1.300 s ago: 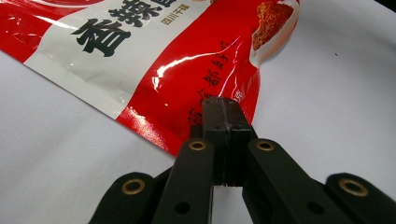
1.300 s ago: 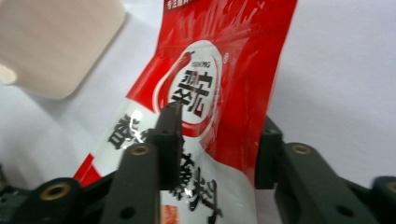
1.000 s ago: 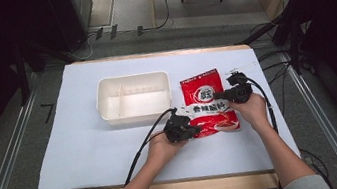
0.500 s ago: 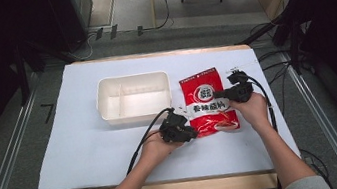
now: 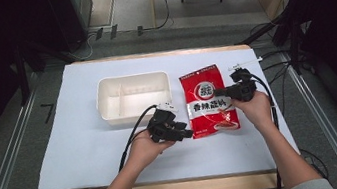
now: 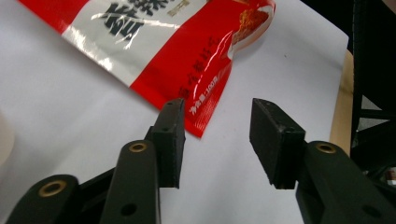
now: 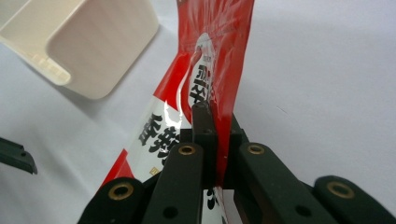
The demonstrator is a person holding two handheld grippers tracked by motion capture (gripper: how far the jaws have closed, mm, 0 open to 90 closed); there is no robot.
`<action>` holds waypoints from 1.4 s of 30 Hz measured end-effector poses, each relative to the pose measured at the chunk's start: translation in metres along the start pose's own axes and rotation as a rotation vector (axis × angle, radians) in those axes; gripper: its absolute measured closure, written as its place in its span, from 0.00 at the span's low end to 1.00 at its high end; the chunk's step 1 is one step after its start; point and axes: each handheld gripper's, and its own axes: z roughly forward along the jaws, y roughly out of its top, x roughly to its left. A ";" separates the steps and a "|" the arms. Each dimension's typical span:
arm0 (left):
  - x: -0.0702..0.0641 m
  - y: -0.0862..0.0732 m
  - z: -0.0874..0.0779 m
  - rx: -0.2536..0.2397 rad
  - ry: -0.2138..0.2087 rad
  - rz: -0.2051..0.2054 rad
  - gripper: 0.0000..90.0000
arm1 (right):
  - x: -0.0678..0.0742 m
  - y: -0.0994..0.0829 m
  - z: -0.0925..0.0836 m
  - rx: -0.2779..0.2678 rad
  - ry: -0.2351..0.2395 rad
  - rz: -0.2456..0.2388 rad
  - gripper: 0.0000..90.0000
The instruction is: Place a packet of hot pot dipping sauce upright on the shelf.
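right gripper (image 7: 212, 140): jaws pinched tight on the right edge of the red snack bag (image 5: 207, 101), so the film sits squeezed between the pads. in the high view it's at the bag's right side (image 5: 229, 91), in the person's right hand (image 5: 255, 108)

left gripper (image 6: 217, 140): jaws spread, and they've just been opening. nothing between them, just bare white cover under the gap. the bag's near corner (image 6: 201, 105) sits right past the left pad, not touching as far as I can tell. from above the gripper is just off the bag's near-left corner (image 5: 182, 132)

snack bag: red with a white band and dark lettering, right of centre on the table. the gripped edge is pulled up off the surface, as the right gripper view shows (image 7: 219, 60)

tray (image 5: 134, 98): white plastic, with a divider inside, just left of the bag and a bit farther back

table cover (image 5: 89, 152): plain white sheet, everything sits on it

cables: one black cable trails off each gripper toward the near edge
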 end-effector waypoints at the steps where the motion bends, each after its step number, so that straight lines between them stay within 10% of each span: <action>1: -0.002 0.000 -0.003 -0.011 -0.003 -0.005 0.58 | 0.002 0.000 -0.002 -0.001 -0.001 -0.007 1.00; 10: -0.006 -0.007 -0.030 -0.059 -0.044 0.002 0.48 | 0.010 0.000 -0.021 -0.033 0.023 -0.001 1.00; 42: 0.017 -0.038 -0.073 -0.111 0.002 0.055 0.38 | 0.068 0.033 -0.074 -0.125 0.044 -0.151 1.00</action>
